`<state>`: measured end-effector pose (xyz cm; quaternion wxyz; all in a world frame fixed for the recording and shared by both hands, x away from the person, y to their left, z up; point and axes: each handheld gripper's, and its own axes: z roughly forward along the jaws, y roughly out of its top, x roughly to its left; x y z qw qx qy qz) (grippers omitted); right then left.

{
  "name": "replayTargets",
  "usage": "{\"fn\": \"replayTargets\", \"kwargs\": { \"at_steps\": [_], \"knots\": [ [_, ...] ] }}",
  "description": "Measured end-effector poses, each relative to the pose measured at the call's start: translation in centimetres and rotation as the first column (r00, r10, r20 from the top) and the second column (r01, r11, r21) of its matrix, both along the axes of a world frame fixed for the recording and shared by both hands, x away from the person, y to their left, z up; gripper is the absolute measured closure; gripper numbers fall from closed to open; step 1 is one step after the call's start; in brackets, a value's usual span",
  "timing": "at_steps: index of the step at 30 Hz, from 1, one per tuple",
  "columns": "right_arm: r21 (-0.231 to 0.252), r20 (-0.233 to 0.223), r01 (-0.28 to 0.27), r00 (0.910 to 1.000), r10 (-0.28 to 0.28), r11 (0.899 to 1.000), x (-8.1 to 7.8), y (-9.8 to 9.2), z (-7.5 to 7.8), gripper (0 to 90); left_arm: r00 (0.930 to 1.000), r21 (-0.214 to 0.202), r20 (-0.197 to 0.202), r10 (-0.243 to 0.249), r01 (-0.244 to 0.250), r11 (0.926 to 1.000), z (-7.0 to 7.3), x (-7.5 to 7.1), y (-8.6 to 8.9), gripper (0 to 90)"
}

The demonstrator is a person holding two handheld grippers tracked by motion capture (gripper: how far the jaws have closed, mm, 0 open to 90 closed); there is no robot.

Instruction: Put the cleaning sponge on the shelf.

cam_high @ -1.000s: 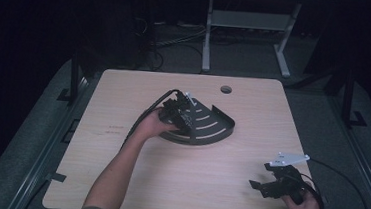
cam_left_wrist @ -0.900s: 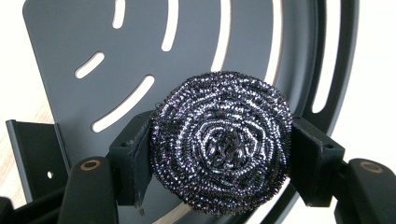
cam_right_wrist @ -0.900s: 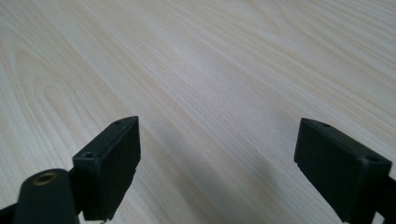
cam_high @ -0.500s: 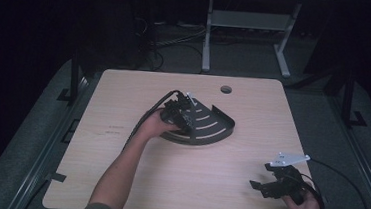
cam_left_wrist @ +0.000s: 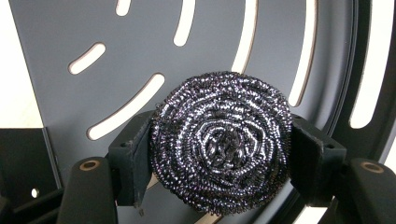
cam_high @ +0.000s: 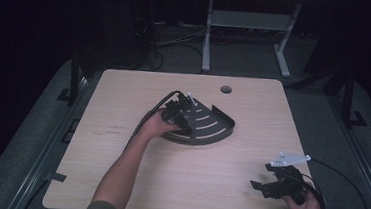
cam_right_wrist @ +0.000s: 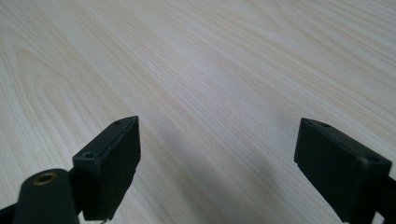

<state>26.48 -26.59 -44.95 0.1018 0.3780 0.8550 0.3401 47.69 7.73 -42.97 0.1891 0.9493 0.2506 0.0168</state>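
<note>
Little has shifted since the earlier frames; left gripper (cam_left_wrist: 219, 154) clamps the round steel-wool scourer (cam_left_wrist: 220, 145) over the dark slotted fan-shaped metal tray (cam_high: 219, 129) mid-table, apparently scrubbing it; right gripper (cam_right_wrist: 217, 163) gapes empty near the table's (cam_high: 124, 94) right front corner.

Round steel wool scourer (cam_left_wrist: 220, 150), dark shiny coiled wire with a spiral face, is pinched at both sides by the left tongs (cam_left_wrist: 220, 161) over a dark grey slotted fan-shaped tray (cam_high: 211, 131) mid-bench.
</note>
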Motion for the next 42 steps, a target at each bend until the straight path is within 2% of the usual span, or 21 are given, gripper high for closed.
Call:
{"fn": "replayTargets", "kwargs": {
  "at_steps": [11,15,18,29,34,42],
  "knots": [
    [-0.002,-0.003,-0.004,1.0000,0.004,1.000,0.0,0.1,0.0,14.2,1.0000,0.008,-0.008,0.005,-0.005,1.0000,-0.2,0.1,0.0,28.7],
    [-0.005,-0.003,-0.005,1.0000,0.005,1.000,0.1,0.2,-0.1,14.2,0.9999,-0.009,-0.001,0.010,-0.010,0.9999,0.0,0.0,0.0,28.3],
    [-0.003,-0.003,-0.006,1.0000,0.006,1.000,0.1,0.2,0.0,14.2,1.0000,0.002,-0.002,0.004,-0.004,1.0000,0.2,0.0,0.2,27.7],
    [-0.007,-0.001,-0.011,0.9999,0.011,1.000,0.1,0.4,0.0,14.2,1.0000,-0.002,0.002,0.006,-0.006,1.0000,0.7,-0.3,0.3,26.3],
    [-0.005,-0.002,-0.011,0.9999,0.011,1.000,0.1,0.4,0.0,14.2,1.0000,0.014,0.001,-0.004,0.004,0.9999,1.0,-0.4,0.4,25.7],
    [-0.009,0.000,-0.015,0.9999,0.015,1.000,0.3,0.6,0.0,14.2,1.0000,0.006,0.004,0.002,-0.002,1.0000,2.0,-1.0,0.8,23.2]
  ]
}}
